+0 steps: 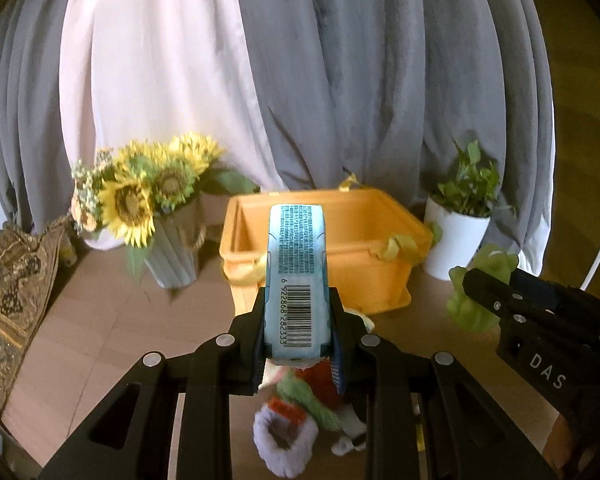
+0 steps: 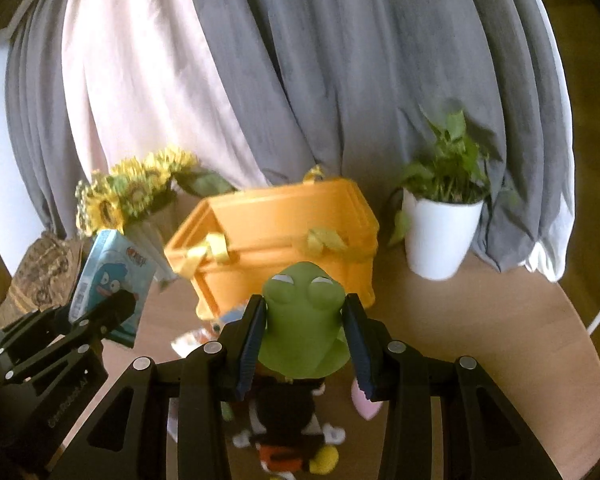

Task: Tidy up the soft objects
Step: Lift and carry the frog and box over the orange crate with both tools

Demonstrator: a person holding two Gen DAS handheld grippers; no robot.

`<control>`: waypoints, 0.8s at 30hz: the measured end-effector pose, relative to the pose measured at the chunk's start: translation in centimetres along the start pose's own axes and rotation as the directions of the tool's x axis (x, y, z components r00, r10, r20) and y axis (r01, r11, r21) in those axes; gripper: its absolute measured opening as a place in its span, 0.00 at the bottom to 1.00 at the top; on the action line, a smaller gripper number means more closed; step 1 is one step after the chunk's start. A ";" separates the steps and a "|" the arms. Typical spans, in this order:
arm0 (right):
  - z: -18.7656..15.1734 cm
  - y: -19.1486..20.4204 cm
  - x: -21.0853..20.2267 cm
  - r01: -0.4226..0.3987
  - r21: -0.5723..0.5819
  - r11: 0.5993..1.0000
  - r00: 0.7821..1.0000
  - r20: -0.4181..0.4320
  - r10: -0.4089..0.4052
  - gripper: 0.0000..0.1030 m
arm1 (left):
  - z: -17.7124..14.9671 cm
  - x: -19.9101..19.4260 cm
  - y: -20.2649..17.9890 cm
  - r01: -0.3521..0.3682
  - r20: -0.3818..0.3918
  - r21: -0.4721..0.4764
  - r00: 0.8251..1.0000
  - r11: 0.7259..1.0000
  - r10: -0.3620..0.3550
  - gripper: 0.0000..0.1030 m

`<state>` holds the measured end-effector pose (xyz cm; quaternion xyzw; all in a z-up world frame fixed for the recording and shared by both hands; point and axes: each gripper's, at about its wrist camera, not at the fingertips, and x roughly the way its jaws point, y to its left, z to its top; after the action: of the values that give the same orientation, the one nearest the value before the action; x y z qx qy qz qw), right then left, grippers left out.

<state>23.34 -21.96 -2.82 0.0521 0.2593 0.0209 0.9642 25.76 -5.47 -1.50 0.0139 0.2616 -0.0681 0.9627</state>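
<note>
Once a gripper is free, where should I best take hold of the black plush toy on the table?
Probably from above, jaws across the torso of the black plush toy: it lies flat on the table, and its white limbs look thin.

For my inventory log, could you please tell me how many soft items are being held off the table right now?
2. The blue tissue pack is clamped in the left claw, and the green frog toy sits in the right claw. More plush toys lie below, partly hidden.
</note>
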 end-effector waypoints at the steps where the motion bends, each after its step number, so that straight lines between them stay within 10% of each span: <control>1: 0.4 0.2 0.1 -0.001 0.000 1.000 1.000 0.010 0.001 0.40 | 0.2 0.1 0.1 0.001 0.004 0.000 1.000 1.000 -0.001 0.25; 24: 6.7 1.0 4.9 -0.020 -0.012 1.000 0.993 0.117 0.022 0.40 | 5.7 5.6 1.2 0.006 0.075 0.015 0.997 1.000 -0.007 0.25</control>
<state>30.91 -21.20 0.59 0.0509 0.2015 0.0292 0.9777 33.57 -5.29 0.63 0.0176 0.2247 -0.0738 0.9715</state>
